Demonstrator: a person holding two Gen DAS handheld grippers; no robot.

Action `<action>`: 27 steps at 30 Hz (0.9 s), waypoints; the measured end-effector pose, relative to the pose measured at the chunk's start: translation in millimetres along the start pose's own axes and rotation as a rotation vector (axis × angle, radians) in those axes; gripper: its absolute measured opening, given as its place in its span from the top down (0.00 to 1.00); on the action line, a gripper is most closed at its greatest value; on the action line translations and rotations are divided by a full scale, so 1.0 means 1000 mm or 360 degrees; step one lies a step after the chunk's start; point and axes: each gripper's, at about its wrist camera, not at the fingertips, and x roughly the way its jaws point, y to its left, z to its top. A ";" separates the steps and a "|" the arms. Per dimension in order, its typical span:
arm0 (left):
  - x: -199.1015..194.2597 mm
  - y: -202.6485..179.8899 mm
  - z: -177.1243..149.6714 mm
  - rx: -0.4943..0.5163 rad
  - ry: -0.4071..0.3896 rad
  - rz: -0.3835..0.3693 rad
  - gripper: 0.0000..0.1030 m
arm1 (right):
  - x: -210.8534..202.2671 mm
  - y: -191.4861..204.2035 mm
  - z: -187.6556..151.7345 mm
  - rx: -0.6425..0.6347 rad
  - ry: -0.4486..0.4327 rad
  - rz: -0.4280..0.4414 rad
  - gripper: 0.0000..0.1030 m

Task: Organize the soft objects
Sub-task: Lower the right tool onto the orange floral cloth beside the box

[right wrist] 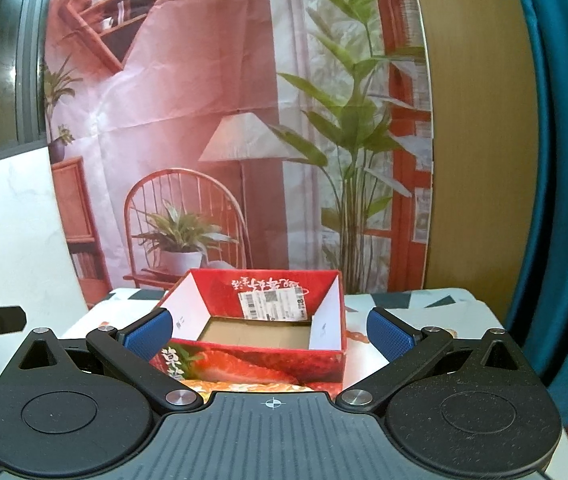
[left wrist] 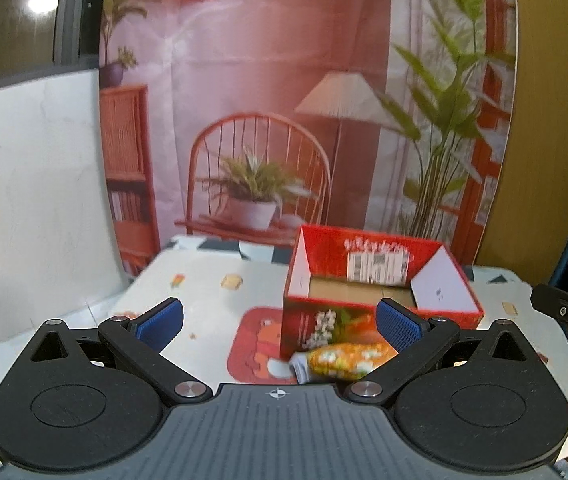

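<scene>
An open red cardboard box (left wrist: pixel 380 280) stands on the table, its brown floor bare; it also shows in the right wrist view (right wrist: pixel 267 332). An orange floral soft item (left wrist: pixel 344 360) lies on the table against the box's near wall, just under my left gripper's right finger. A strip of it shows in the right wrist view (right wrist: pixel 251 387), mostly hidden by the gripper body. My left gripper (left wrist: pixel 279 320) is open and empty, above the table in front of the box. My right gripper (right wrist: pixel 269 334) is open and empty, its jaws framing the box.
The table has a patterned white cloth (left wrist: pixel 211 292) with a red cartoon mat (left wrist: pixel 251 344). A printed backdrop (left wrist: pixel 284 100) hangs behind. A white wall panel (left wrist: pixel 23 200) stands left, a teal curtain (right wrist: pixel 556 160) right. The right gripper's edge (left wrist: pixel 564 312) shows in the left wrist view.
</scene>
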 end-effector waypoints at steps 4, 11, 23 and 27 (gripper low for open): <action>0.019 0.002 -0.011 -0.0011 0.0059 -0.0006 0.00 | 0.018 -0.004 -0.015 0.0044 0.0098 0.0014 0.00; 0.048 0.007 -0.033 -0.0043 0.0091 -0.0031 0.00 | 0.053 -0.004 -0.044 0.0048 0.0311 -0.0051 0.00; 0.093 0.019 -0.055 -0.0110 0.0203 -0.0064 0.00 | 0.101 -0.002 -0.080 0.0205 0.0493 0.0132 0.12; 0.099 0.024 -0.060 -0.0138 0.0219 -0.0091 0.00 | 0.112 0.001 -0.081 0.0236 0.0497 0.0149 0.18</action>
